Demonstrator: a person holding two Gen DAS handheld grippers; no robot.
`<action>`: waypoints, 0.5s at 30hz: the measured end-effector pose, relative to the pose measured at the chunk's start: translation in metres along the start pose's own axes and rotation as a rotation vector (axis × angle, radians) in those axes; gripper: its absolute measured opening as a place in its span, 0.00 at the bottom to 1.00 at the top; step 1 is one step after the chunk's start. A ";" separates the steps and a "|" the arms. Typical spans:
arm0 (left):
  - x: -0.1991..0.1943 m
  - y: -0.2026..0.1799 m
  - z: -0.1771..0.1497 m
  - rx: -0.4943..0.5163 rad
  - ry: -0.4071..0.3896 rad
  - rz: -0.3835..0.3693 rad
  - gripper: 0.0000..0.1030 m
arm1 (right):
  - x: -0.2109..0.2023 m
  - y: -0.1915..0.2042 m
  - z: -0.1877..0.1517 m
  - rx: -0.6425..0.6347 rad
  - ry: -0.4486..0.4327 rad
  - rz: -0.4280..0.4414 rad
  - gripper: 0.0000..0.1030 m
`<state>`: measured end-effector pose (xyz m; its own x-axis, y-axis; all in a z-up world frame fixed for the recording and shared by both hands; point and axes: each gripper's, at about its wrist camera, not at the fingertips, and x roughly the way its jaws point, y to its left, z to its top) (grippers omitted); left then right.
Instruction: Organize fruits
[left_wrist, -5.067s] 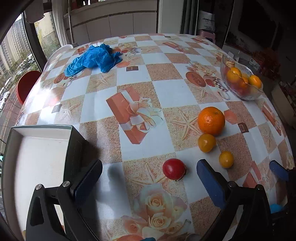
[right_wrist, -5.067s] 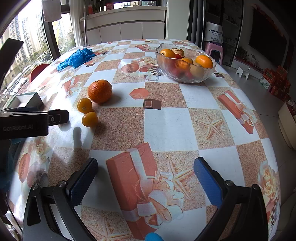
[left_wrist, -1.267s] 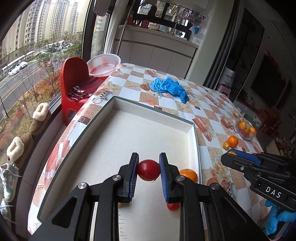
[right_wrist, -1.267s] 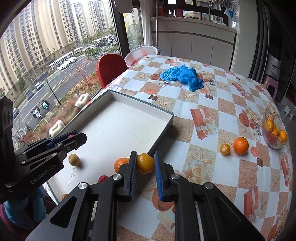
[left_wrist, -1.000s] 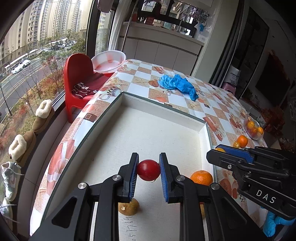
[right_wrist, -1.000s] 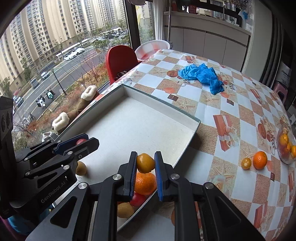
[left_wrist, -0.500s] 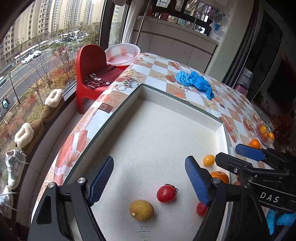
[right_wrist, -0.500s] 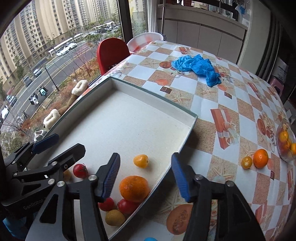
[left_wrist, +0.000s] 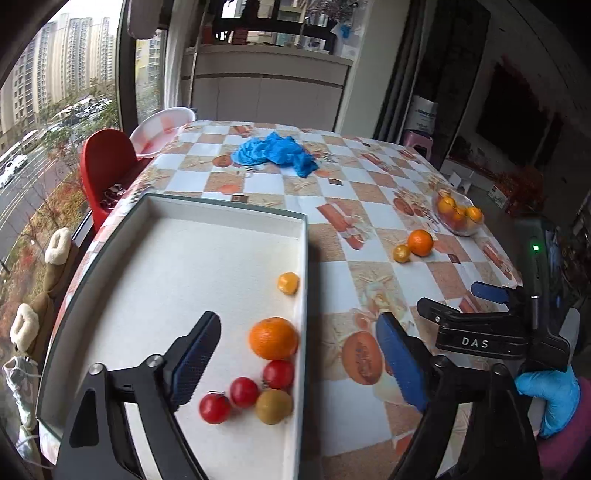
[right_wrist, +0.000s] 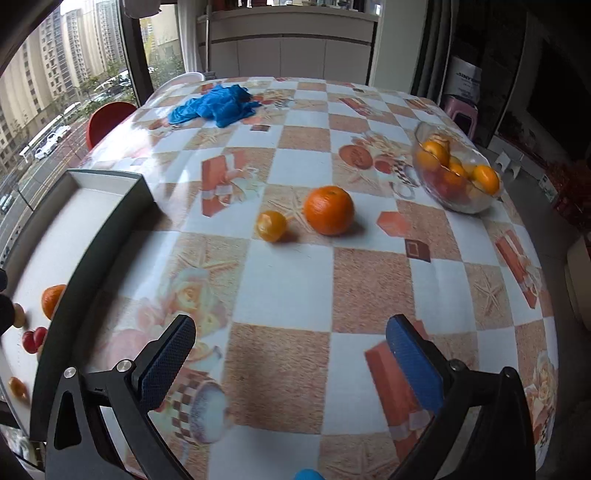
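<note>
Between the blue pads of the left gripper (left_wrist: 297, 354), whose jaws have just been opening and now stand wide with nothing held, lies the near right corner of a shallow white tray (left_wrist: 303, 258). A large orange (left_wrist: 273, 338) sits on the tray floor in the middle of the gap. Just nearer the camera than it, three red tomatoes (left_wrist: 242, 391) and a dull yellow fruit (left_wrist: 274, 406) lie in a cluster, the fruit touching one tomato. A small yellow-orange fruit (left_wrist: 288, 283) rests farther out, close to the tray's right wall. Beyond the right pad, on the checked tablecloth (left_wrist: 354, 280), a second orange (left_wrist: 420, 242) and a small yellow fruit (left_wrist: 402, 253) lie side by side, with a glass bowl (left_wrist: 458, 216) of oranges behind them. A blue-gloved hand (left_wrist: 550, 391) at the far right holds the other tool.

Ahead of the right gripper (right_wrist: 291, 360), whose jaws have likewise just been opening and are spread wide and empty over bare tablecloth, the same orange (right_wrist: 328, 210) and small yellow fruit (right_wrist: 271, 226) sit well beyond the pads, nearly touching. The bowl (right_wrist: 458, 173) stands beyond and right of the right pad. The tray (right_wrist: 110, 218) lies left of the left pad, its fruit partly visible at the frame edge. A crumpled blue cloth (right_wrist: 216, 103) lies at the table's far side.
</note>
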<state>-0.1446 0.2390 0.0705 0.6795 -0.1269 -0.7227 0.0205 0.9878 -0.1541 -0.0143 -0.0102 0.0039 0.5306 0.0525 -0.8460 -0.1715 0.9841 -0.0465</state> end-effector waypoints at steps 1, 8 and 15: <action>0.001 -0.016 -0.002 0.030 -0.013 -0.008 1.00 | 0.003 -0.015 -0.004 0.023 0.000 -0.026 1.00; 0.050 -0.099 -0.011 0.189 0.044 0.034 1.00 | 0.007 -0.092 -0.020 0.186 -0.043 -0.069 1.00; 0.093 -0.101 0.004 0.134 0.070 0.133 1.00 | 0.007 -0.095 -0.022 0.167 -0.053 -0.069 1.00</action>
<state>-0.0803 0.1273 0.0213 0.6302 0.0045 -0.7764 0.0341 0.9989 0.0335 -0.0120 -0.1071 -0.0093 0.5802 -0.0117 -0.8144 0.0047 0.9999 -0.0110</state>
